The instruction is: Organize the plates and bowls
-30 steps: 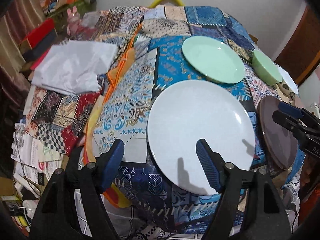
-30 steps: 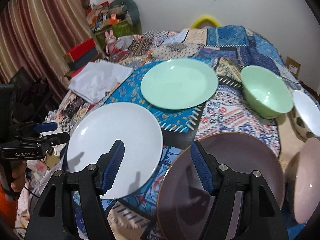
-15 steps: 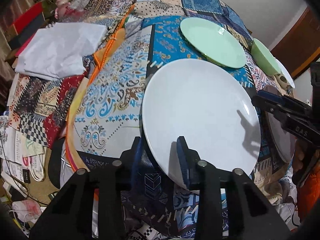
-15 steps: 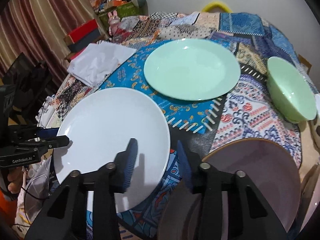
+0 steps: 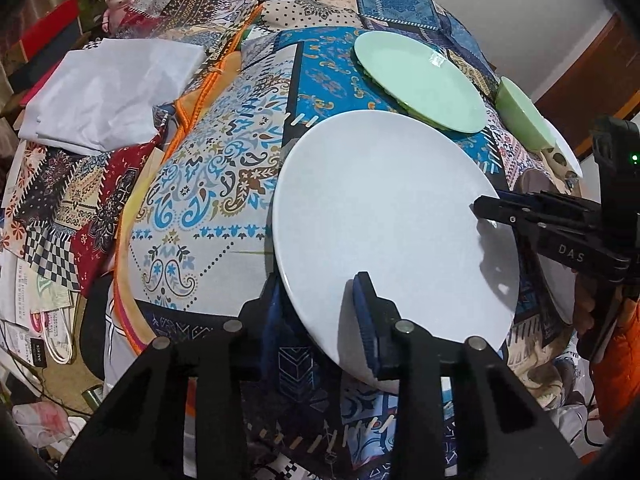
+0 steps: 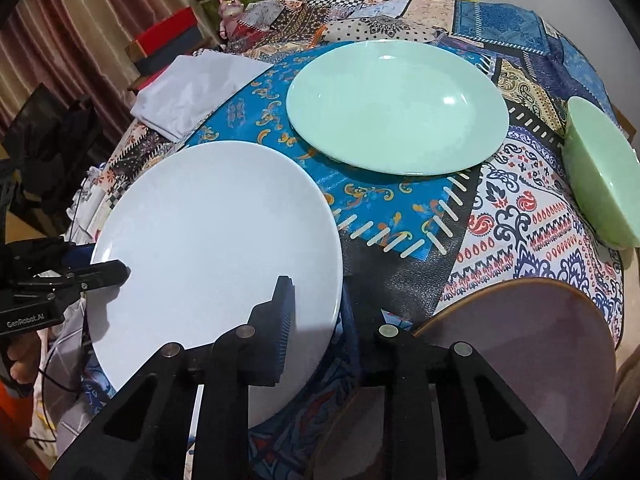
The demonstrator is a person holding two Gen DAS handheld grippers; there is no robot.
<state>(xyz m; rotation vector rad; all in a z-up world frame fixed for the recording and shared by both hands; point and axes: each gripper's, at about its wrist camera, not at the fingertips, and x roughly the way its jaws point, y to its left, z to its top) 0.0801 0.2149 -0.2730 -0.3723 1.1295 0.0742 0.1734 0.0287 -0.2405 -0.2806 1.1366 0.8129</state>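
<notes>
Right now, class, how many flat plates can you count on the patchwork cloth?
3: the white plate at front left, the green plate behind it, the mauve plate at front right. More may be hidden past the right edge.

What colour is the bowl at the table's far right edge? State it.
Pale green bowl, matching the green plate; clearest in the right wrist view.

Dish count, patchwork table
Three round plates: one glossy white (image 6: pixel 216 240), one mint-green (image 6: pixel 396 108), one mauve brown-rimmed (image 6: pixel 520 340). One mint-green bowl (image 6: pixel 600 184). One folded white cloth (image 5: pixel 108 92).
</notes>
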